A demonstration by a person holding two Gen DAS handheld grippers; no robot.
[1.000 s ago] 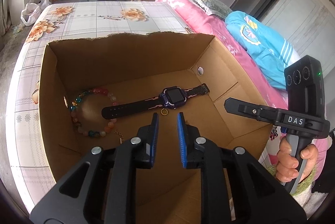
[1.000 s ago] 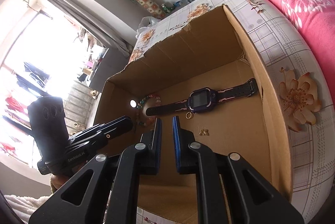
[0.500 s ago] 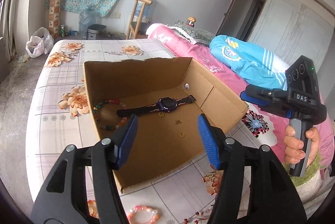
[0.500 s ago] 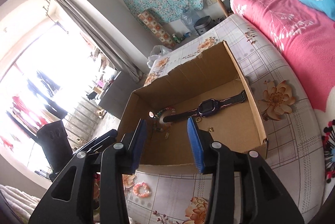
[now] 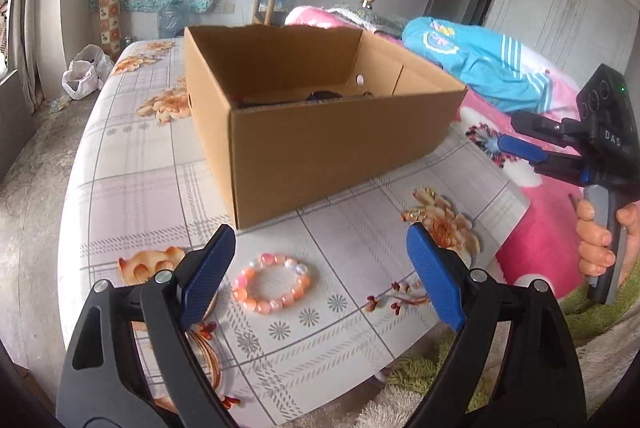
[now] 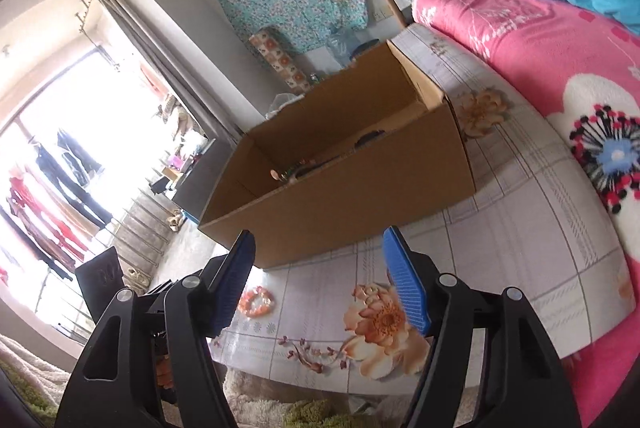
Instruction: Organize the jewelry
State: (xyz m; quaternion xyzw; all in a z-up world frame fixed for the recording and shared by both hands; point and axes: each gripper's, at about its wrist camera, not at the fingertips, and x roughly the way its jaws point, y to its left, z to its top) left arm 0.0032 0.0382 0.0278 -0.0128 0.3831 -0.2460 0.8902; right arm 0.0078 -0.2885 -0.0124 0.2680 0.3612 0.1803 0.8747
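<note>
The left gripper is standing wide, its blue pads having just been opening with nothing pressed between them, and it is hanging over the near edge of the table. Between the pads, lying flat on the floral tablecloth, is the bracelet: a closed ring of round beads, orange, pink and some milky white, glossy. It is resting near the front edge, apart from the cardboard box that is standing behind it toward the middle of the table. The right gripper is also spreading open and empty, over the same front edge; a hand is holding its handle. Inside the box only dark strap parts are showing above the wall.
</note>
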